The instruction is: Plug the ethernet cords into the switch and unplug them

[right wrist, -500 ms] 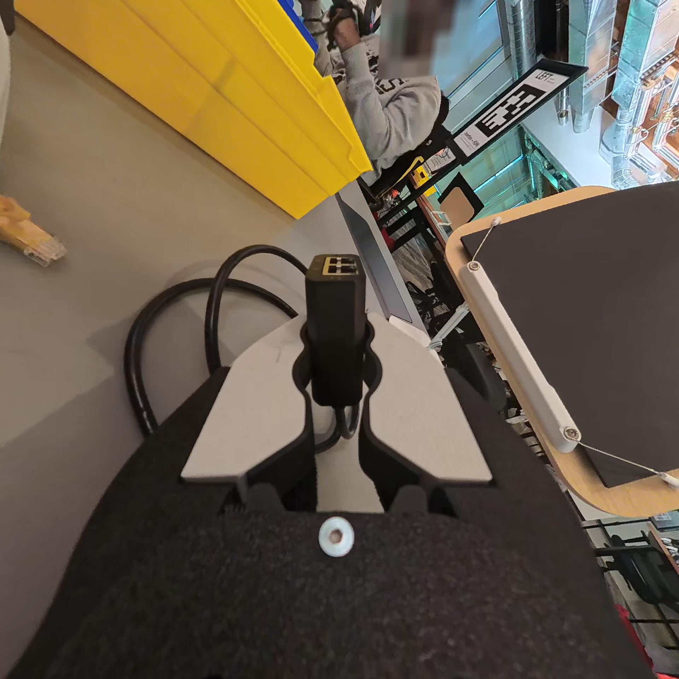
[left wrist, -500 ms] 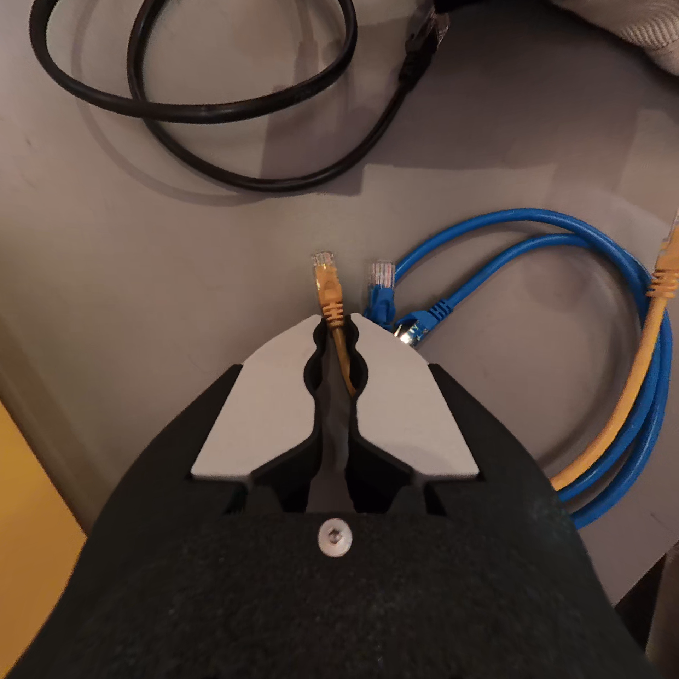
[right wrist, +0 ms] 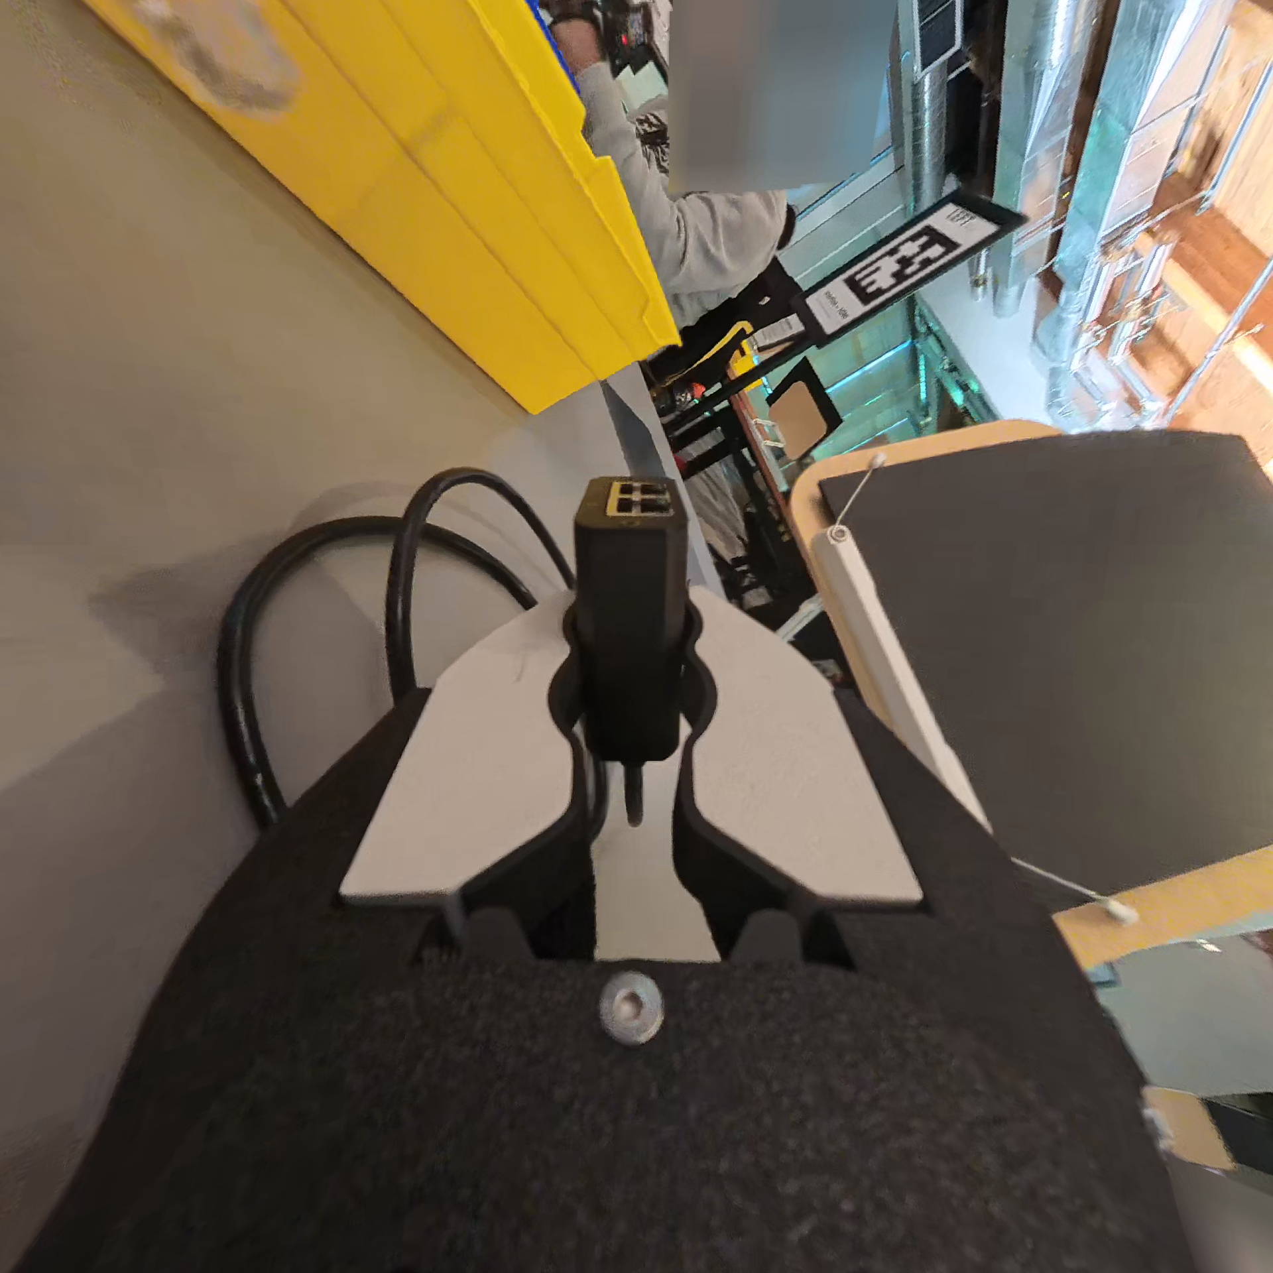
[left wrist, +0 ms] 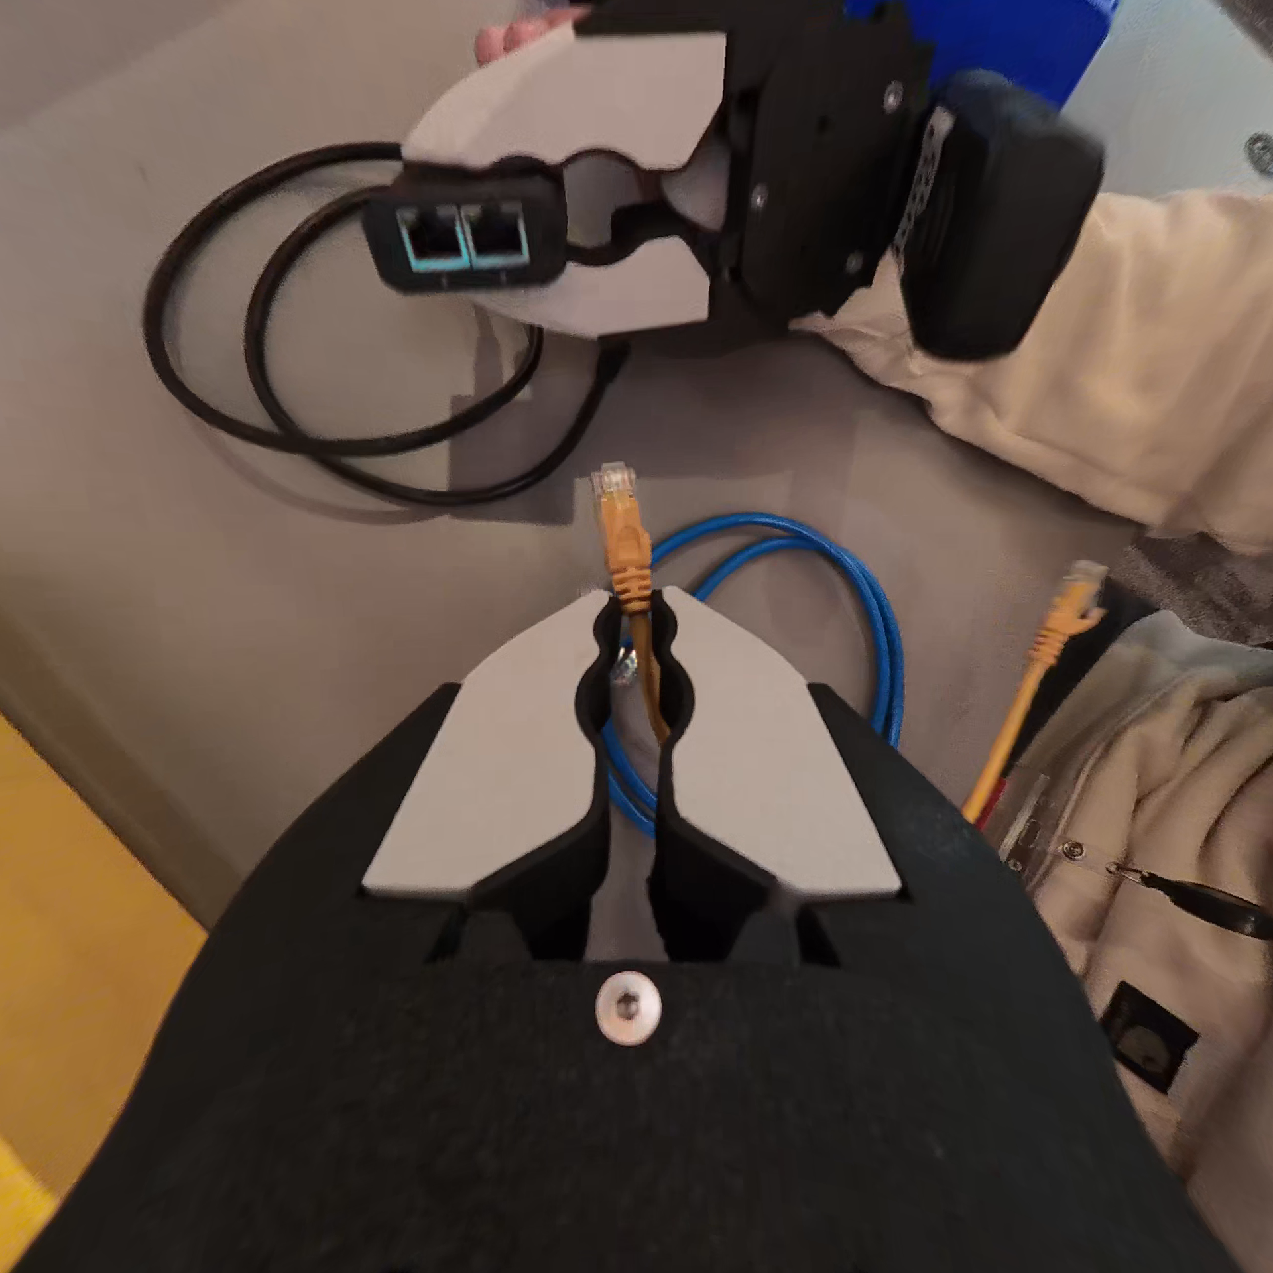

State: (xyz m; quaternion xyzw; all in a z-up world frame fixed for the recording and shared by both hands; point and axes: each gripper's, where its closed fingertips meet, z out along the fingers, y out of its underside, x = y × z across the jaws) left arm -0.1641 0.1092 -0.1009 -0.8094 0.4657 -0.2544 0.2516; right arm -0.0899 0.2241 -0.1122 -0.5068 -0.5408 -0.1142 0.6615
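In the left wrist view, the left tool (left wrist: 632,598) is pinched on the orange ethernet cord (left wrist: 625,551) just behind its ribbed boot, so the clear plug at the tip stands up past the grey fingers (left wrist: 510,751), held above the counter (left wrist: 289,620). The cord's other plug (left wrist: 1074,599) lies to the right, beside a cream sleeve (left wrist: 1116,826). Under the tool, a blue ethernet cord (left wrist: 826,551) lies coiled in loops on the counter; its plugs are hidden behind the fingers.

Farther off, the right tool (left wrist: 551,227) comes in from the upper right, clamped on the switch (left wrist: 465,237): a small black box with two sockets side by side on its face, turned toward the orange plug and well apart from it. Both sockets look empty, though that part of the view is slightly blurred. A black cable (left wrist: 227,386) loops on the counter beneath the switch.

In the right wrist view, the right tool (right wrist: 630,634) grips the switch (right wrist: 630,620) about its middle, the socket end pointing away, and the black cable (right wrist: 241,689) leaves its near end and curls on the counter (right wrist: 172,413). Beyond, stacked yellow bins (right wrist: 448,207) lie at the counter's far edge; what they hold cannot be made out from here.
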